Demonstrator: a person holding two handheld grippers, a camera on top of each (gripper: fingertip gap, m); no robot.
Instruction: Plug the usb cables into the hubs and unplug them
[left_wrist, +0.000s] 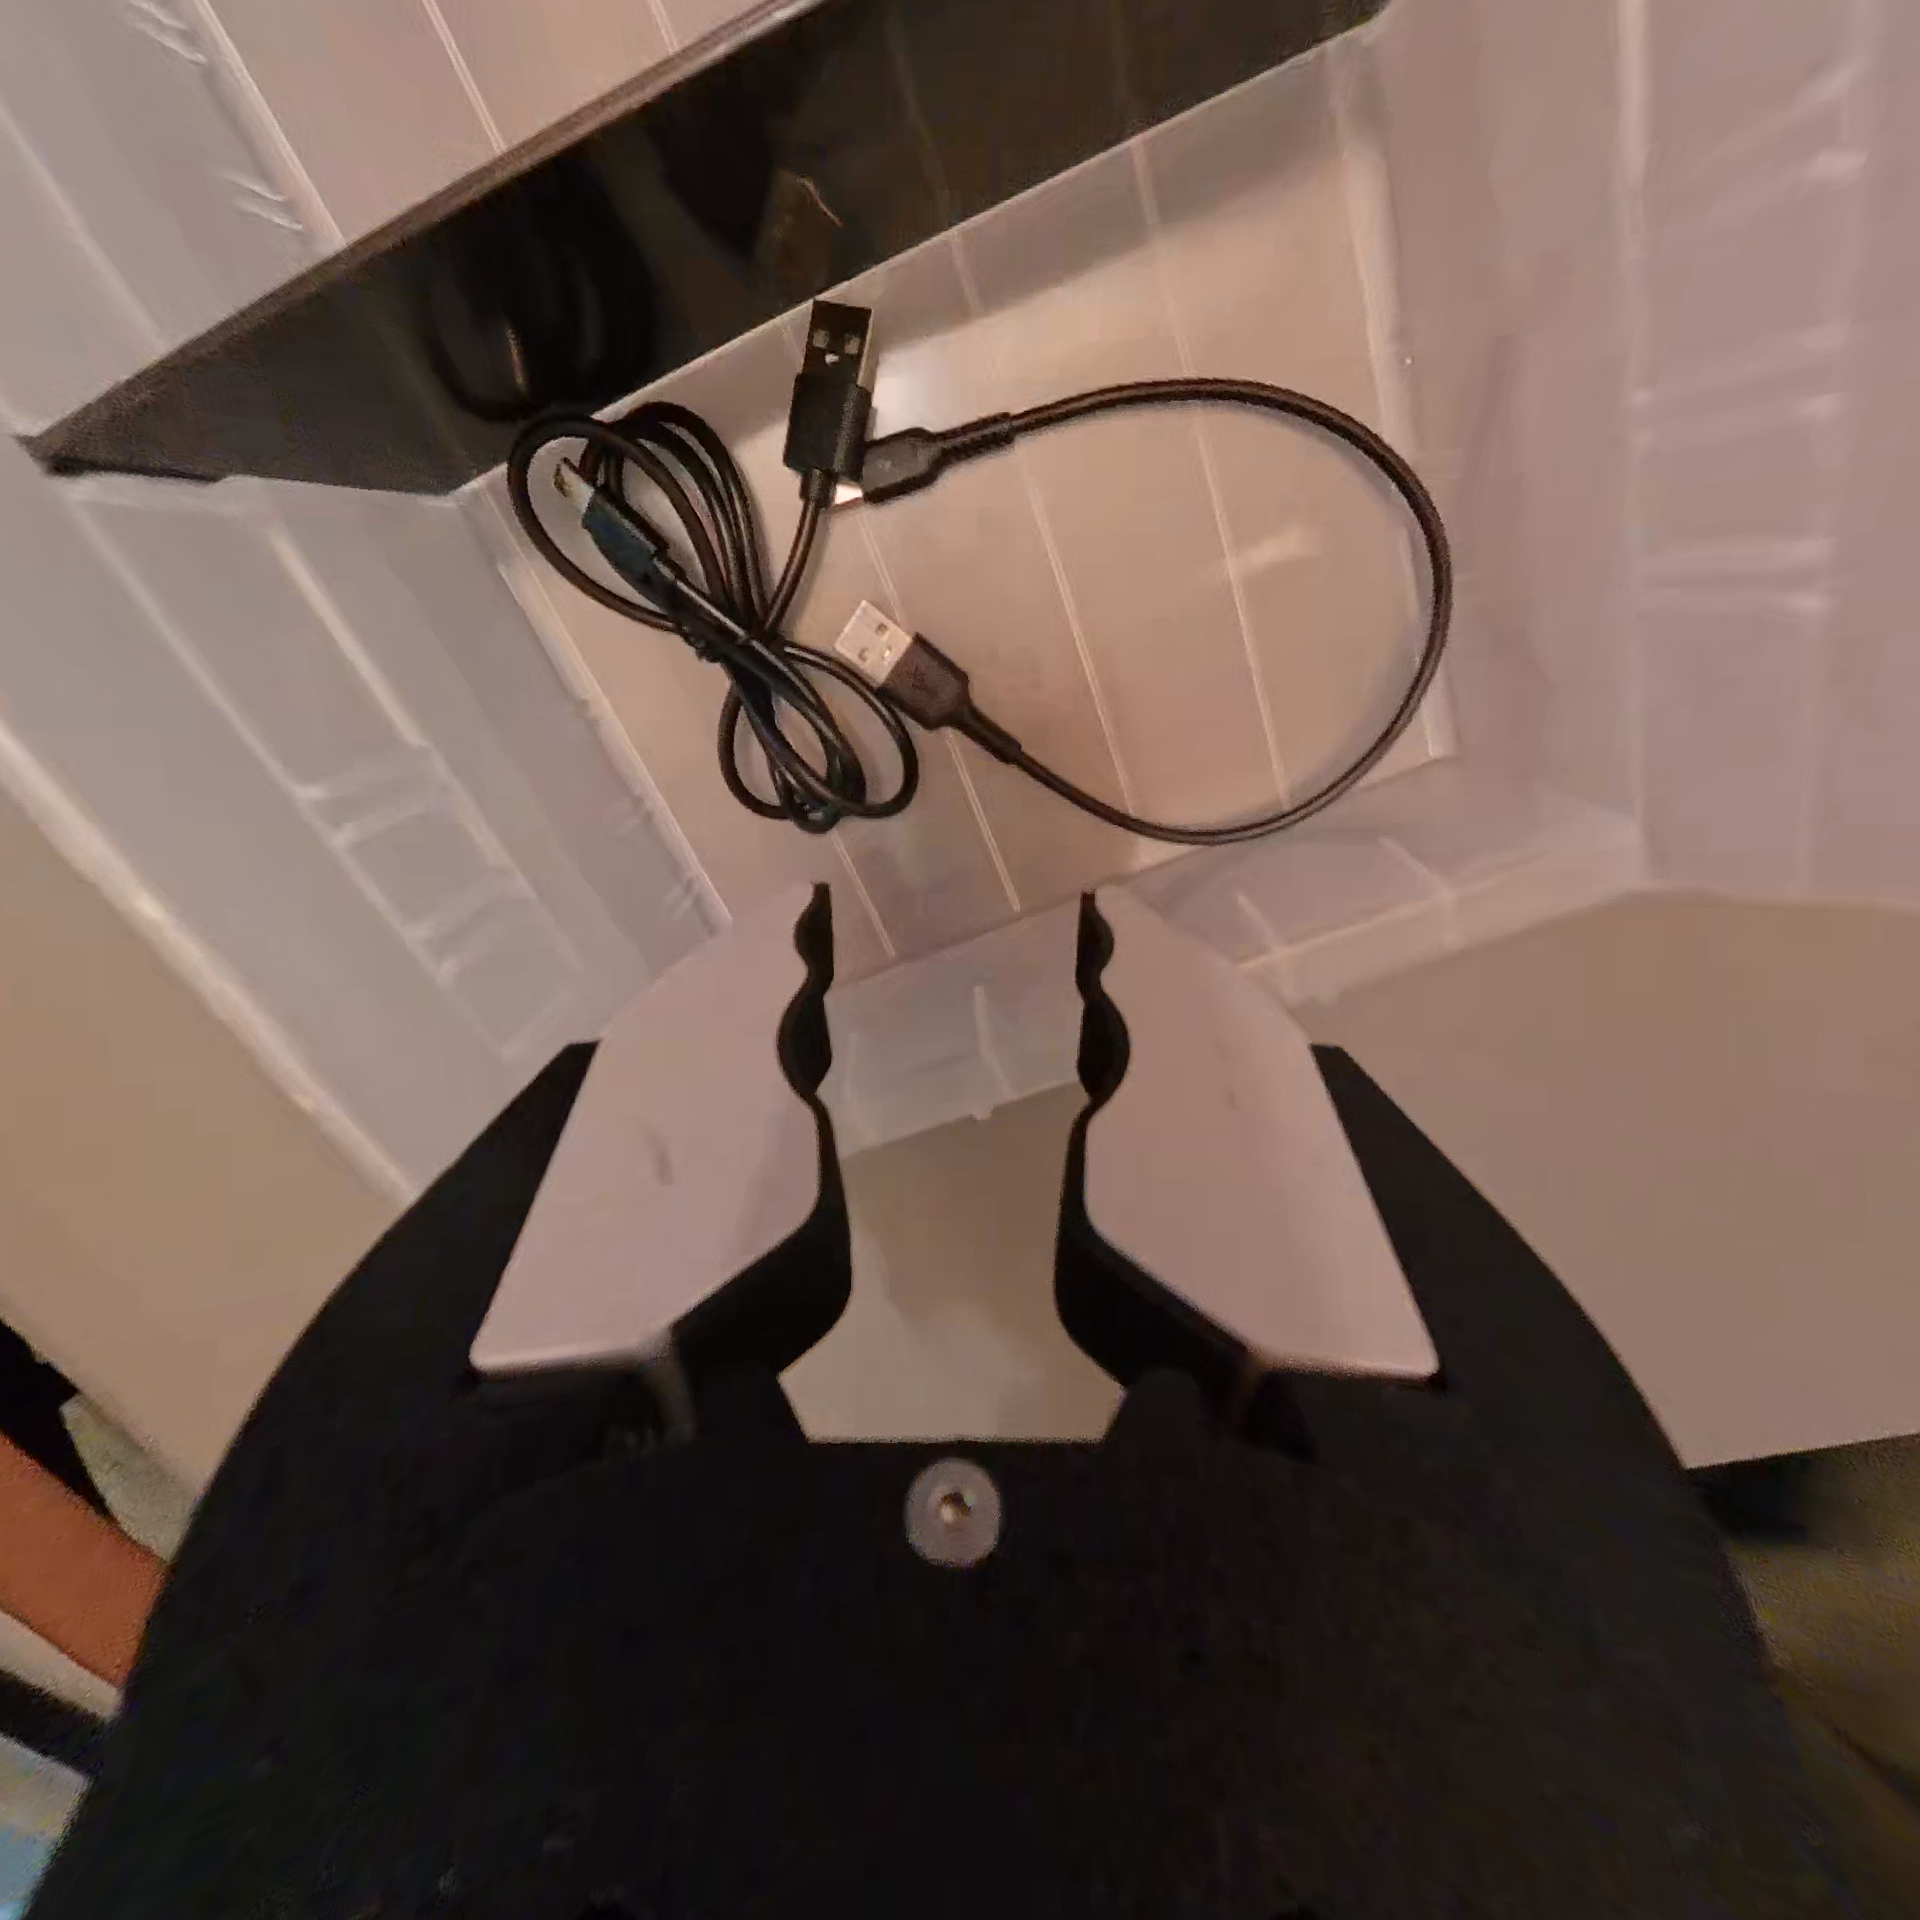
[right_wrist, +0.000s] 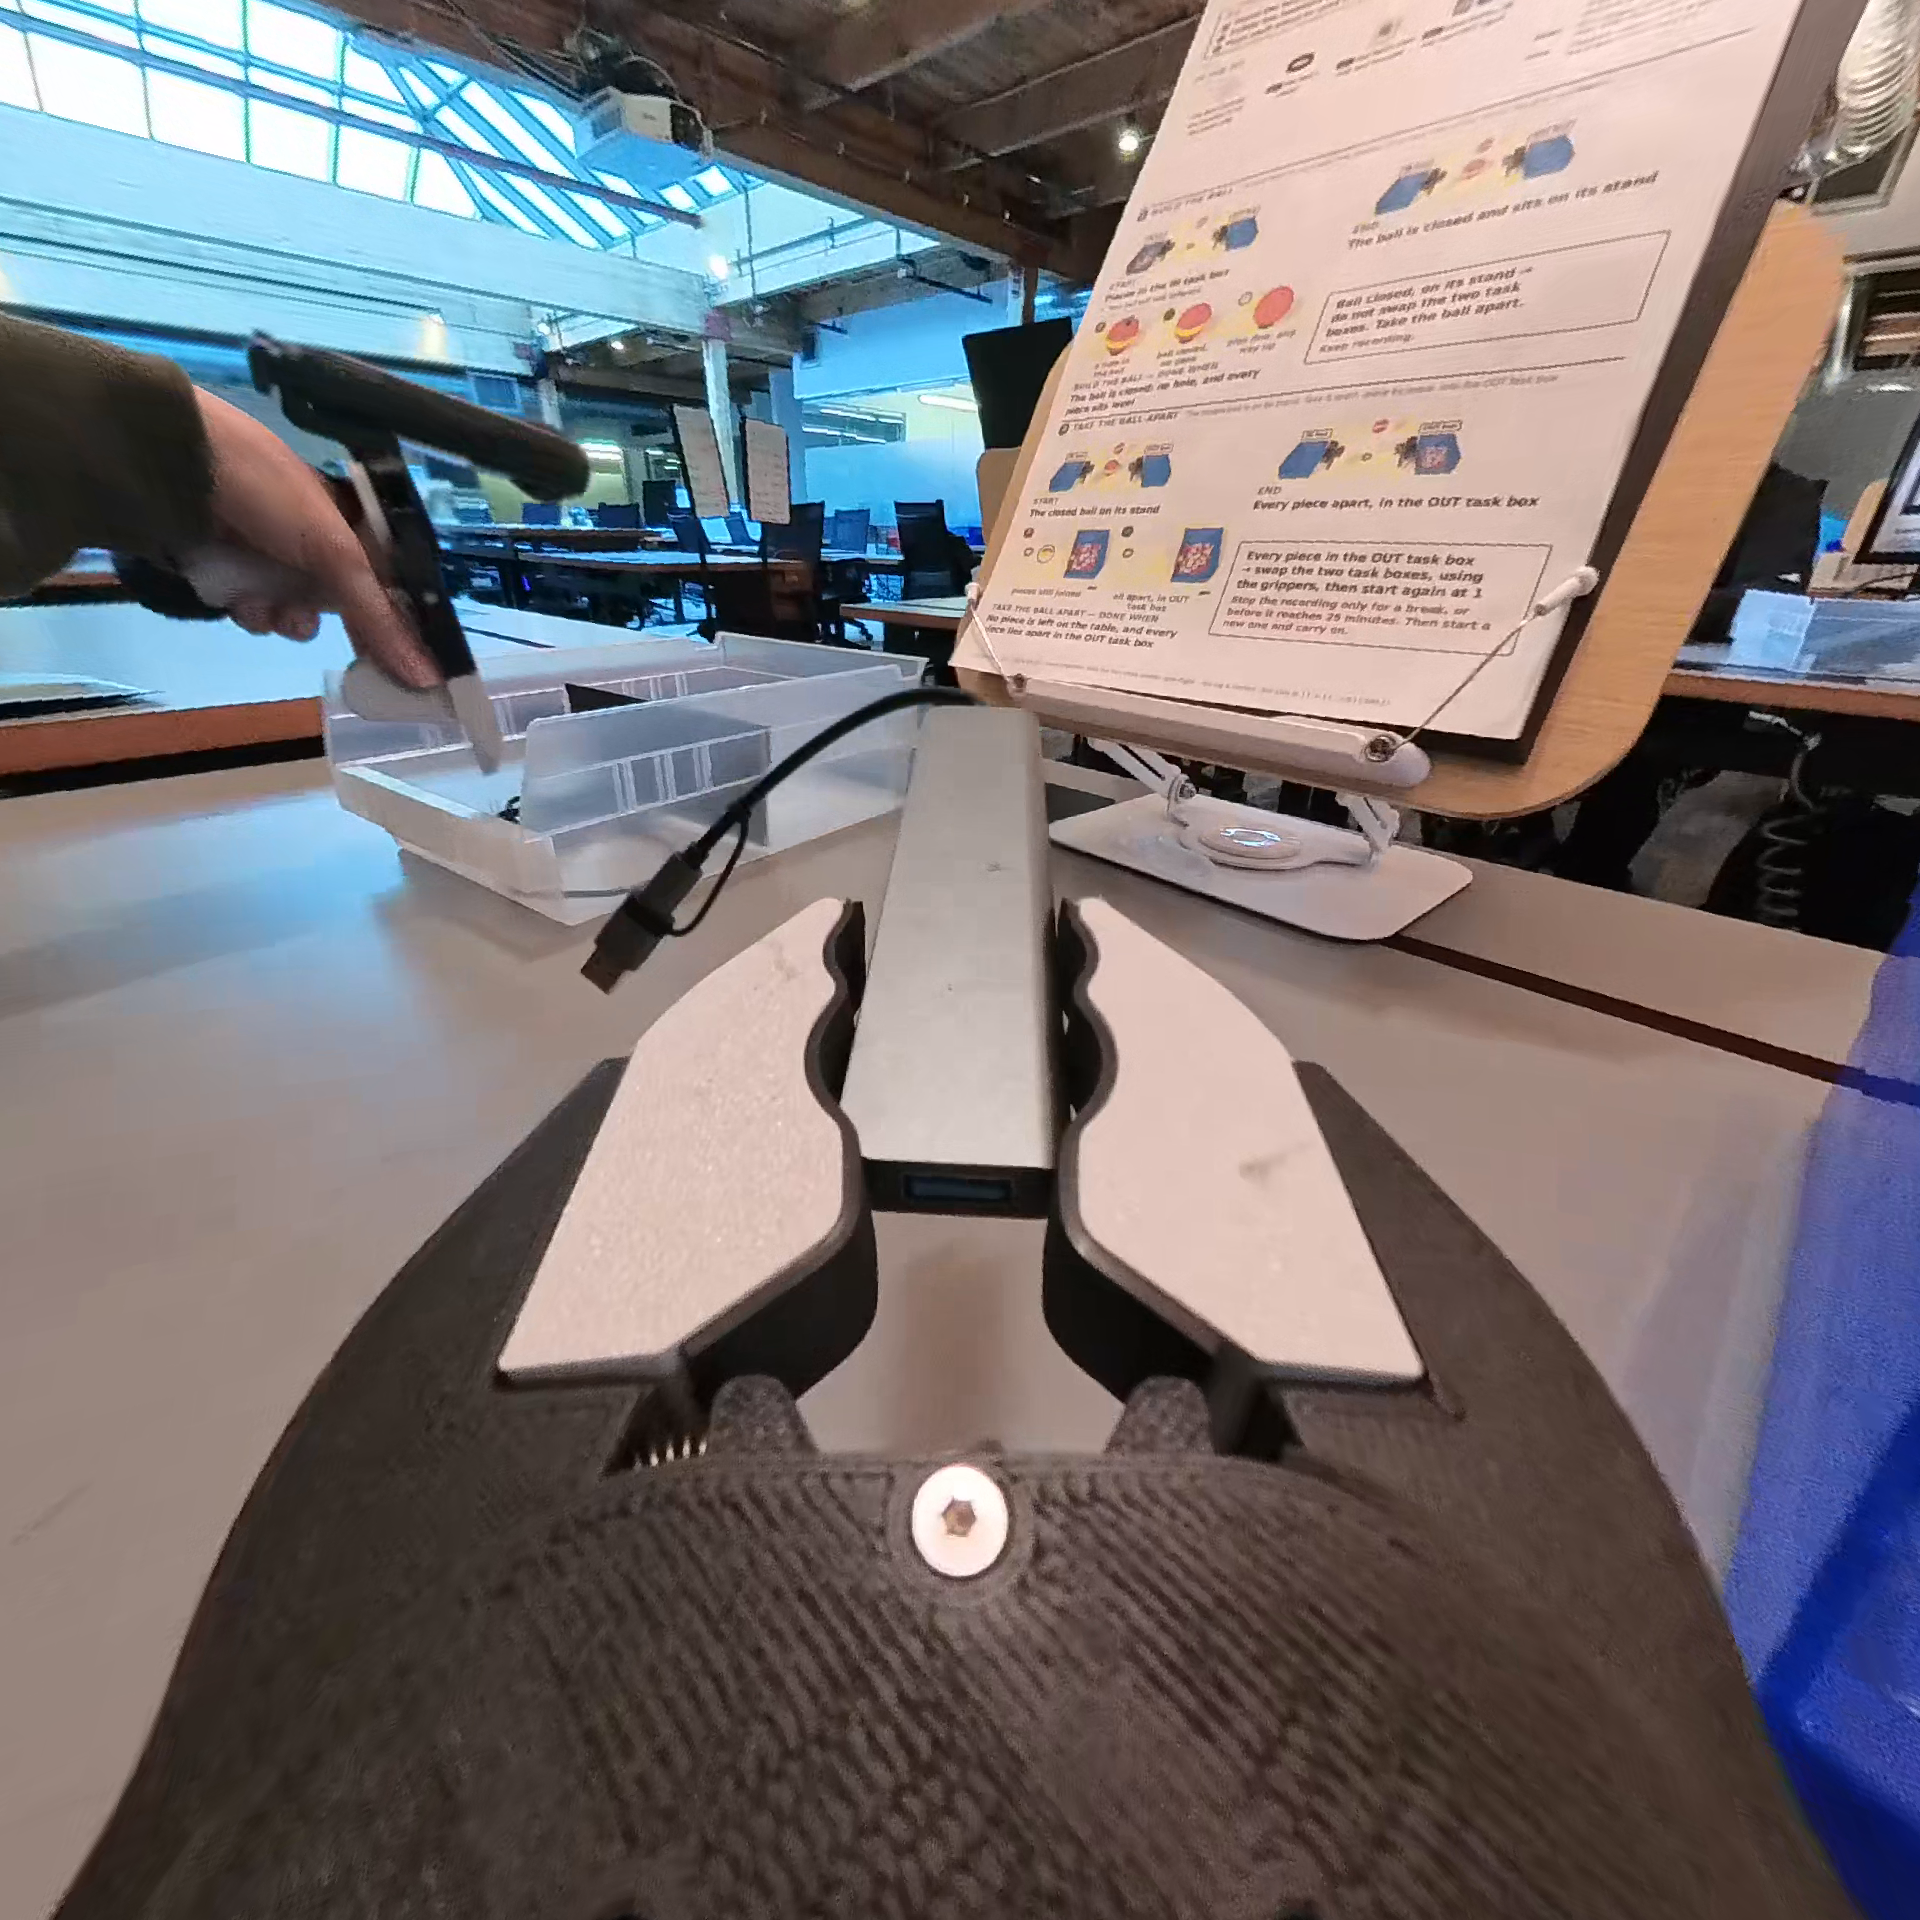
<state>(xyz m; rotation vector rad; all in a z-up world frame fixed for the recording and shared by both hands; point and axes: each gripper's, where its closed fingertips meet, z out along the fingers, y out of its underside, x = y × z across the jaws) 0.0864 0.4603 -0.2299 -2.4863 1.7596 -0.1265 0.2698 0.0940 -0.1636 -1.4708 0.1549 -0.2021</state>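
Note:
In the left wrist view my left gripper (left_wrist: 951, 909) is open and empty, hovering just above a clear plastic bin (left_wrist: 1195, 582). In the bin lie a coiled thin black USB cable (left_wrist: 727, 613) with its plug (left_wrist: 831, 384) pointing away, and a braided black USB cable (left_wrist: 1423, 582) looped to the right with its silver plug (left_wrist: 883, 649) near the middle. In the right wrist view my right gripper (right_wrist: 961, 920) is shut on a grey USB hub (right_wrist: 961, 935), held above the table. The hub's own black lead and plug (right_wrist: 634, 935) hang to the left. The left gripper (right_wrist: 468, 707) shows over the bin.
A dark divider panel (left_wrist: 582, 270) stands at the bin's far side. The clear bin (right_wrist: 644, 769) sits on the grey table (right_wrist: 260, 1091). A wooden stand with an instruction sheet (right_wrist: 1351, 416) stands behind the hub. A blue bin (right_wrist: 1849, 1455) is at the right edge. The left gripper's tips are roughly 40 cm from the right gripper's.

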